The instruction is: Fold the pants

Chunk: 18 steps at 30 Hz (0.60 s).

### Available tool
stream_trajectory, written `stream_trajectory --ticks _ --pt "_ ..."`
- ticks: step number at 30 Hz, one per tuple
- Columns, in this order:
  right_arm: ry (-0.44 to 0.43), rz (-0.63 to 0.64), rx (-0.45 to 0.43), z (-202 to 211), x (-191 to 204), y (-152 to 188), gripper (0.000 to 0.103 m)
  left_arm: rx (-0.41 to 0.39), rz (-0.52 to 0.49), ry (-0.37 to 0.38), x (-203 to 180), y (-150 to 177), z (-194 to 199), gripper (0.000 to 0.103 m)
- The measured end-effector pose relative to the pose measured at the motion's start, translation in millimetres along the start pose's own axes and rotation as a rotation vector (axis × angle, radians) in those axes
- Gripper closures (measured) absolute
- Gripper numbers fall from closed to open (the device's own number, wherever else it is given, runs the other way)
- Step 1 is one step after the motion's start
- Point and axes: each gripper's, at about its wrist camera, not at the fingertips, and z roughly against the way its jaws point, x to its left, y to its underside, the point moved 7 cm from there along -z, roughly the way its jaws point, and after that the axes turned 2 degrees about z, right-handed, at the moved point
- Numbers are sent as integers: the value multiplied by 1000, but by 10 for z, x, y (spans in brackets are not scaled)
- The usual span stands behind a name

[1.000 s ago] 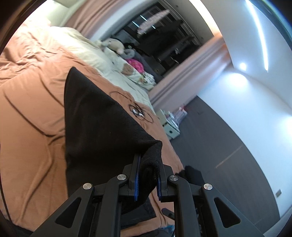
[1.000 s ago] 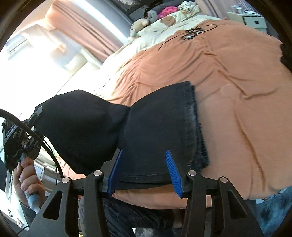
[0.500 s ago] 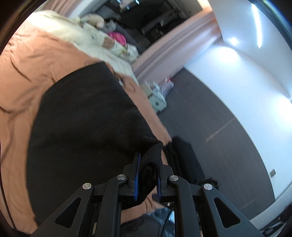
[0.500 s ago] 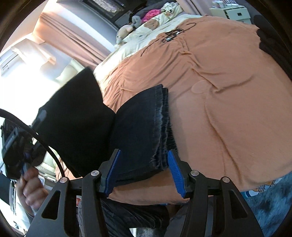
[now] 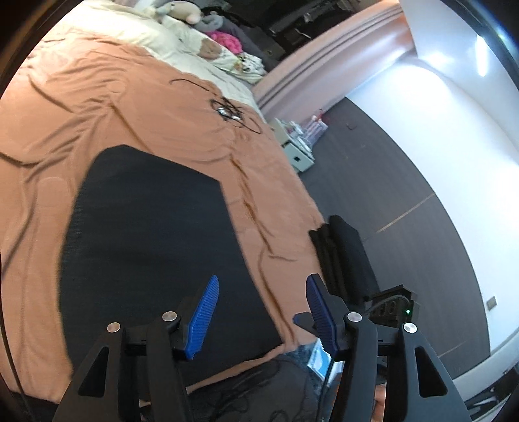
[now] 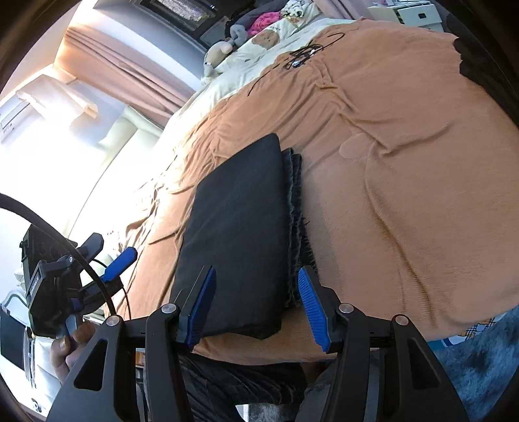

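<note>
The black pants (image 5: 152,246) lie folded into a flat block on the orange bedspread (image 5: 81,107), near the bed's front edge. In the right wrist view the folded pants (image 6: 240,227) show frayed hems along their right side. My left gripper (image 5: 261,289) hovers over the pants' near right corner; its jaws are opening and nothing is between them. My right gripper (image 6: 256,285) stands open just above the pants' near end, its blue pads not pressing on the cloth. The left gripper (image 6: 120,263) also appears at the far left of the right wrist view, held by a hand (image 6: 69,347).
A tangle of black cable (image 5: 230,110) lies further up the bed, with pillows and soft toys (image 5: 194,19) beyond. Dark folded clothes (image 5: 343,256) sit at the bed's right corner. A small white cabinet (image 5: 296,155) stands on the dark floor.
The left gripper carried the lifted half of the pants over and down onto the other half, then let go and opened. The right gripper stayed open near the pants' end.
</note>
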Motion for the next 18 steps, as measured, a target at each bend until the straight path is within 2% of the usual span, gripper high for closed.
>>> stream_trajectory --ticks 8,10,14,18 --pt "11 20 47 -289 62 -51 52 7 39 -109 401 -20 133 46" --pt "9 26 63 -377 73 -89 60 5 50 -138 524 -18 167 46" --pt "17 35 84 -532 77 -183 62 7 89 -179 764 6 207 46" --pt "3 23 76 -602 74 -301 76 19 136 -213 1013 43 214 46"
